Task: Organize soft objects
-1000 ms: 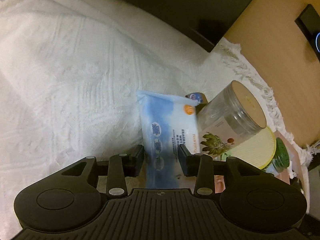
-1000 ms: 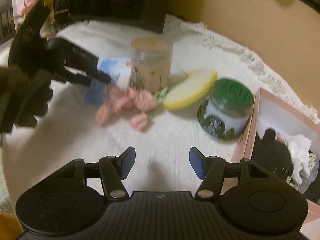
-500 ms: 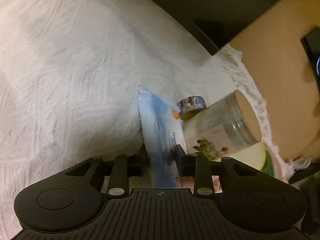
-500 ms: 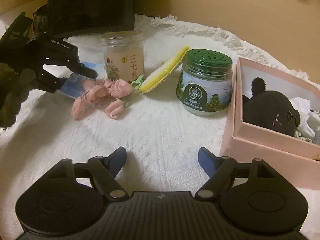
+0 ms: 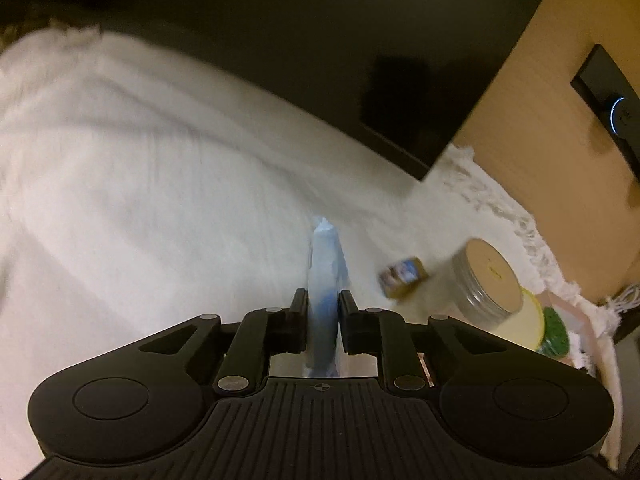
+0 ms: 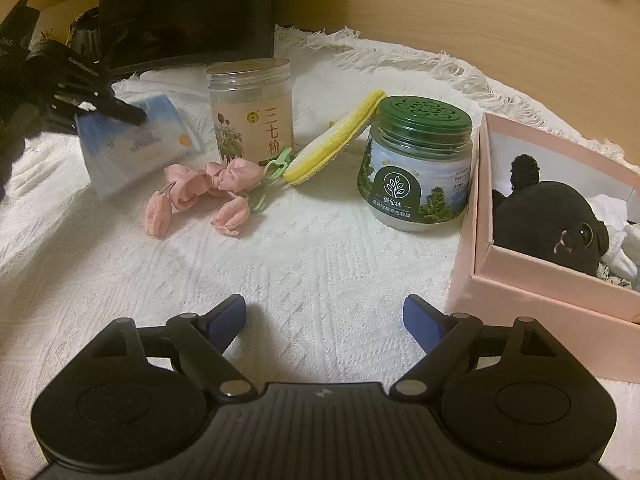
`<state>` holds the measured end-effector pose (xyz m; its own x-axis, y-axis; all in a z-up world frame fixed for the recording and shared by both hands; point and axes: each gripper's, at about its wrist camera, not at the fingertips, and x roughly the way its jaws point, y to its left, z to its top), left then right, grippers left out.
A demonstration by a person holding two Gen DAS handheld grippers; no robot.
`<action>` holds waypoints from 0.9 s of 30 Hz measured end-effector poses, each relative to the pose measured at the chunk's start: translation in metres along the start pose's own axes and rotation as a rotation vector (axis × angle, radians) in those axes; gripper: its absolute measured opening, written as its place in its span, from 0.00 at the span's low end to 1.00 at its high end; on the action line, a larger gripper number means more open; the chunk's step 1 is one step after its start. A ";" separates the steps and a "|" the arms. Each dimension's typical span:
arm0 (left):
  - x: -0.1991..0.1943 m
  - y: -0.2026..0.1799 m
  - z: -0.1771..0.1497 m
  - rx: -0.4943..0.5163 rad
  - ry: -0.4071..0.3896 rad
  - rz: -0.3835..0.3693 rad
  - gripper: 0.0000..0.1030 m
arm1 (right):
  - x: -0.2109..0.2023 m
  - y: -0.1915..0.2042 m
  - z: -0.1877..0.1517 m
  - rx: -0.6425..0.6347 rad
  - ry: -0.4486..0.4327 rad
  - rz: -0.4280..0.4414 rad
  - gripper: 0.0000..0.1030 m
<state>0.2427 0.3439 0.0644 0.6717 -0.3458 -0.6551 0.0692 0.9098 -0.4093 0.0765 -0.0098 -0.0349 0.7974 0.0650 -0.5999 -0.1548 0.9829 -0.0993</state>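
My left gripper is shut on a blue and white wet-wipes pack, seen edge-on and lifted off the white cloth. In the right wrist view the same pack hangs tilted from the left gripper at the far left. My right gripper is open and empty, low over the cloth. A pink fabric bow lies ahead of it. A pink box at the right holds a black plush toy and white cloth items.
A clear jar with a tan lid, a yellow sponge, a green clip and a green-lidded jar stand on the white fringed cloth. A small printed tape roll lies beside the clear jar. A dark monitor stands behind.
My left gripper has closed tighter on the wipes pack and lifted it off the cloth, turning it edge-on. My right gripper has moved lower and opened wider.
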 end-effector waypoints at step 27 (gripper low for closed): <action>-0.030 -0.013 -0.004 0.235 -0.146 0.260 0.30 | 0.006 0.002 0.004 -0.032 0.032 0.031 0.96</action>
<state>0.2190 0.3415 0.0866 0.7861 -0.0758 -0.6134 0.0388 0.9965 -0.0735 0.0828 -0.0065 -0.0355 0.7732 0.0891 -0.6278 -0.1980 0.9745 -0.1055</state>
